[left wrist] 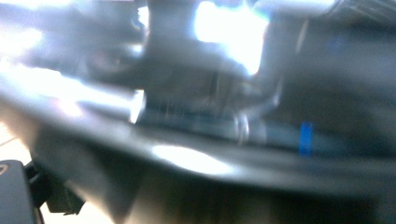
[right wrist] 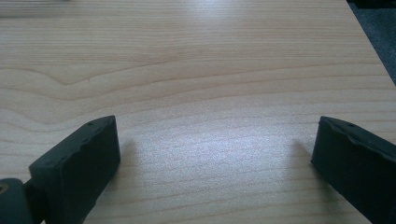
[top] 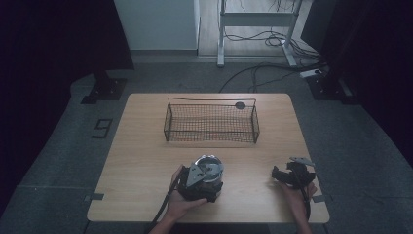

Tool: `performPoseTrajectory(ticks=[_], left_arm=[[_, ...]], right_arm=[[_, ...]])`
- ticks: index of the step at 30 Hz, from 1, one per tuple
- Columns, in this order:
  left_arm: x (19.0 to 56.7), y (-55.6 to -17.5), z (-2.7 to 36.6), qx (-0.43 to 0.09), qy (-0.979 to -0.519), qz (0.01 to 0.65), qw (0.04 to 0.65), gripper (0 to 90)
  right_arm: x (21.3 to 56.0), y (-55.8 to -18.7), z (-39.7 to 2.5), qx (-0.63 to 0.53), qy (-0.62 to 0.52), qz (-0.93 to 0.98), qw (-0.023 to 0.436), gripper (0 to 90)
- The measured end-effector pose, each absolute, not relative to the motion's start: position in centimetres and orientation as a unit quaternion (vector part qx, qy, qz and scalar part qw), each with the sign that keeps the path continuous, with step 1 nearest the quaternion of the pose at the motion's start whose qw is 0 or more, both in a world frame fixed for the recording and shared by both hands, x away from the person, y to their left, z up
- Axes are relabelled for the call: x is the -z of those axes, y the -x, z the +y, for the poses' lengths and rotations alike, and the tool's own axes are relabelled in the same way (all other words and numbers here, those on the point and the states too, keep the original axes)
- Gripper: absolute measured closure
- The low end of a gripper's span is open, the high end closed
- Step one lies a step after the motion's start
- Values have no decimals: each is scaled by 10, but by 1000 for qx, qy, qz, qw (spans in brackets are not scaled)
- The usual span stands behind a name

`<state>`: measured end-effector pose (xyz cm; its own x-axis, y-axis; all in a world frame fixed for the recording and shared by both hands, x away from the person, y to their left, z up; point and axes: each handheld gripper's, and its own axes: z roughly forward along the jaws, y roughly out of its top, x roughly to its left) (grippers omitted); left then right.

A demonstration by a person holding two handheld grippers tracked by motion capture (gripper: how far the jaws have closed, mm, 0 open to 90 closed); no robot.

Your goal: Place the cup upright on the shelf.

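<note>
A shiny round metal vessel (top: 212,163) sits at the front middle of the wooden table (top: 146,146). My left gripper (top: 208,172) is right at its near side, held by a hand, its grey plate on top. In the left gripper view the metal vessel (left wrist: 201,140) is a close blurred mass of reflections, and one black finger (left wrist: 11,191) stands far out at the lower left; the other is hidden. My right gripper (top: 281,173) rests at the front right, open over bare wood (right wrist: 215,140).
A black wire basket (top: 212,123) stands at the back middle of the table, with a small dark disc (top: 240,105) at its far rim. The table's right edge is close to the right gripper. Cables and stand legs lie on the floor beyond.
</note>
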<state>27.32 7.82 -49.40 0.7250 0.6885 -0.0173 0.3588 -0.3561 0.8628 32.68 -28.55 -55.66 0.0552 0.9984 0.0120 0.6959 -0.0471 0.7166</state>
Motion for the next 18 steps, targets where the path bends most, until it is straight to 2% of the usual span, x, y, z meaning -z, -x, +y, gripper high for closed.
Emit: performPoseTrajectory(ticks=[9,18], left_arm=[[485,-276,93,-170,-788,344,482,41],[466,-288,118,-192,-770,366,486,41]], right_arm=[[557,-327,-286,-271,-671,632,279,7],[557,-327,-286,-271,-671,631,279,10]])
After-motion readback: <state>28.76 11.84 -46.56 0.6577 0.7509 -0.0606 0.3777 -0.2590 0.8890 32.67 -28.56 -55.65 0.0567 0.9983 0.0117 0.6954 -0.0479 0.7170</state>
